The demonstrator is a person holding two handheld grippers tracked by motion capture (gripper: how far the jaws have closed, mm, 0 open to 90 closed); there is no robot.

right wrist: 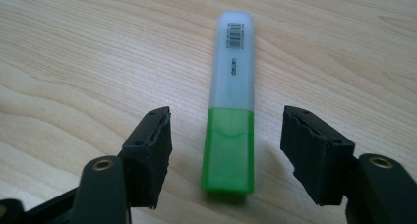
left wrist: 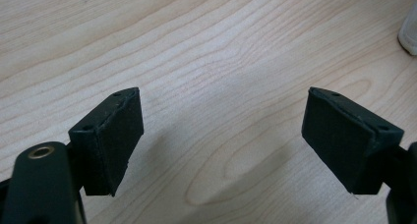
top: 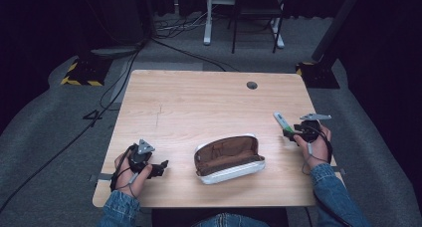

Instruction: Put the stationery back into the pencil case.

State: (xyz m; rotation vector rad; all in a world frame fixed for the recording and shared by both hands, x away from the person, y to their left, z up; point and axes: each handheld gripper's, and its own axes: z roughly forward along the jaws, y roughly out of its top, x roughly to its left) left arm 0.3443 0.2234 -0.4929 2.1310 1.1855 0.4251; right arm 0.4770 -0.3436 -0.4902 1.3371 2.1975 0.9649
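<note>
Right gripper view: highlighter (right wrist: 229, 106) flat on worktop (right wrist: 74, 47), far right of open pencil case (top: 229, 158); right gripper (right wrist: 227, 153) jaws straddle green cap, untouching. Advice: centre, close squarely, lift level.

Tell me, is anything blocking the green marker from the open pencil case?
Nothing visible is. The marker lies flat between the right gripper's open fingers, not yet pinched. Bare table stretches from it to the pencil case, whose open side faces up.
</note>
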